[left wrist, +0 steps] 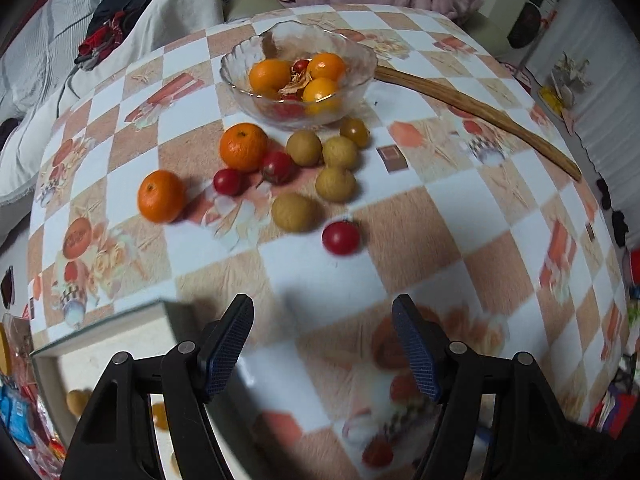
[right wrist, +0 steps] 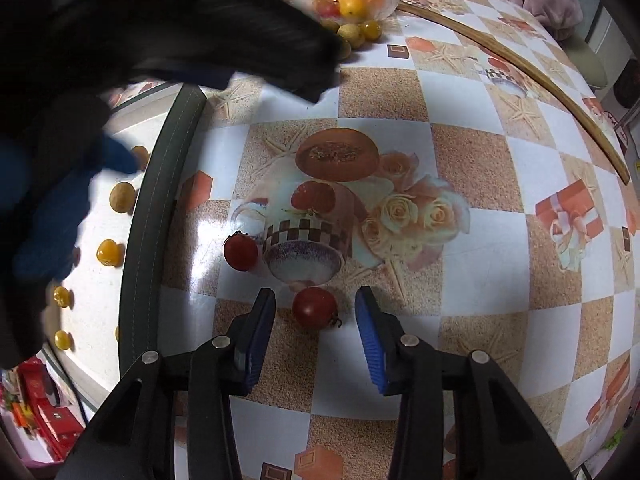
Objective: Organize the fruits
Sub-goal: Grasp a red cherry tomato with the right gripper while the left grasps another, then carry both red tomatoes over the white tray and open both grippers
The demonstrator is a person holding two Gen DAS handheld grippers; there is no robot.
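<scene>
A dark red cherry tomato [right wrist: 315, 307] lies on the tablecloth between the fingers of my right gripper [right wrist: 315, 292]. There is a gap on each side of it, so the gripper is open. A second red tomato [right wrist: 240, 252] sits just left of it. My left gripper [left wrist: 323, 301] hangs open over the cloth with nothing between its pads. Ahead of it lie two oranges [left wrist: 243, 147], a few red tomatoes [left wrist: 340, 237] and several longans [left wrist: 297, 212]. Behind them a glass bowl [left wrist: 230, 70] holds oranges and tomatoes.
A white tray with a dark rim [right wrist: 148, 216] on the left holds a longan [right wrist: 122, 197] and small yellow tomatoes [right wrist: 109, 252]. The left hand's blurred black gripper [right wrist: 200, 32] crosses above it. A long wooden stick [right wrist: 520, 68] lies at the right. Bedding surrounds the table.
</scene>
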